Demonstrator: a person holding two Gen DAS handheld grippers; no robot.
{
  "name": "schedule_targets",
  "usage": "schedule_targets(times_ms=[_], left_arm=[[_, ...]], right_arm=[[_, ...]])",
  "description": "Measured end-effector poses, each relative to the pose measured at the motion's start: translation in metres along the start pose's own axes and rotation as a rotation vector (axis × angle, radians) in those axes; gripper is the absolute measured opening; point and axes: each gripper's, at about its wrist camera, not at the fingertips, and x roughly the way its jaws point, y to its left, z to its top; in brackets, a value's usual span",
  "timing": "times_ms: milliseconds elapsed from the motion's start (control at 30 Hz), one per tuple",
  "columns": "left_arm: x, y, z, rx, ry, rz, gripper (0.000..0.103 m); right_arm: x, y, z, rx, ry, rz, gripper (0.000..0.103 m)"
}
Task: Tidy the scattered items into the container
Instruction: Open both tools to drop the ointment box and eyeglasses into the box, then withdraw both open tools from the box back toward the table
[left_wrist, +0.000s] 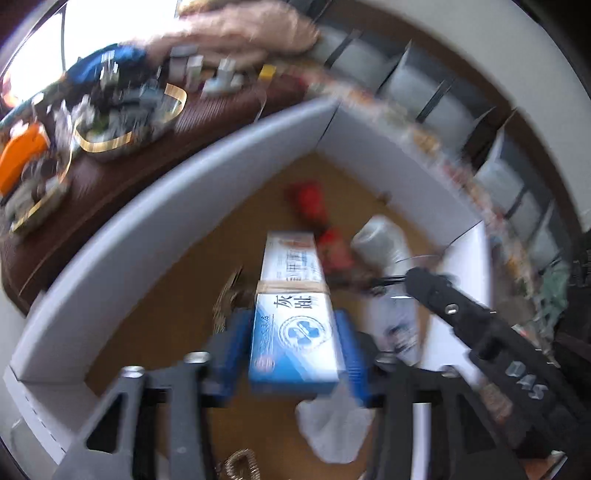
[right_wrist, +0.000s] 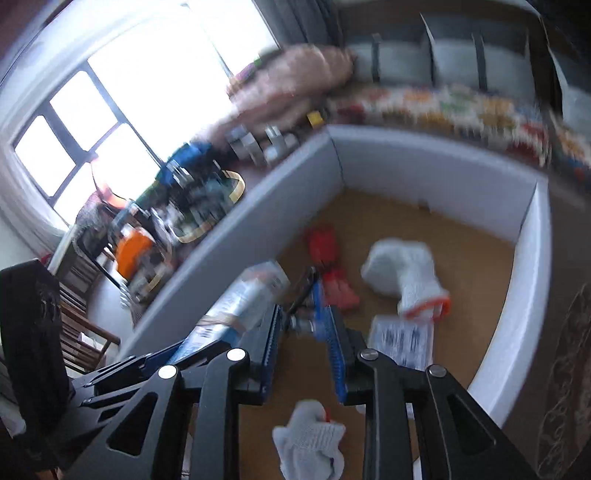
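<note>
**Both grippers over the box, loads about to drop**

While both grippers hang above the big white-walled container (left_wrist: 155, 221), the scattered things are already gathering on its brown cardboard floor — a red item (left_wrist: 314, 206), a white glove with an orange cuff (right_wrist: 406, 273), a second white glove (right_wrist: 310, 446), and a printed packet (right_wrist: 402, 339).

The left gripper (left_wrist: 295, 354) has a long blue-and-white carton (left_wrist: 295, 314) between its blue pads, with a rubber band around the carton's middle. The jaws stand wide and the pads look just clear of the carton's sides, so I read it as let go, not clamped. The carton should be light and stiff, with thin walls that dent under a hard squeeze; the near end, across the narrow width, is the sensible place to hold it.

The right gripper (right_wrist: 301, 325) has a small metal-and-black object (right_wrist: 301, 317) between its part-open jaws — too blurred to name, and I cannot tell whether the pads press on it. It looks small, hard and apt to slip.
</note>
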Motion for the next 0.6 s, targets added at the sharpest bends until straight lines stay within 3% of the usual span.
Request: schedule_targets(times_ms=[33,67,333,500,600], left_arm=[[0.004,0.001,-0.001,-0.006,0.022,0.009,0.083],[0.003,0.003,-0.003,-0.007,0.022,0.007,0.083],[-0.041,0.002,-0.020,0.001,-0.057,0.030,0.084],[-0.073,-0.004,-0.024,-0.006,-0.091,0.017,0.084],[-0.086,-0.010,-0.027,0.000,-0.108,0.025,0.084]], right_arm=[[0.005,-0.005,-0.001,0.030,0.035,0.001,0.052],[0.008,-0.011,-0.002,0.057,0.059,0.001,0.053],[-0.020,-0.025,-0.006,0.123,0.073,0.019,0.053],[-0.060,-0.013,-0.001,0.140,0.040,0.108,0.053],[-0.070,0.001,0.001,0.126,0.037,0.119,0.053]])
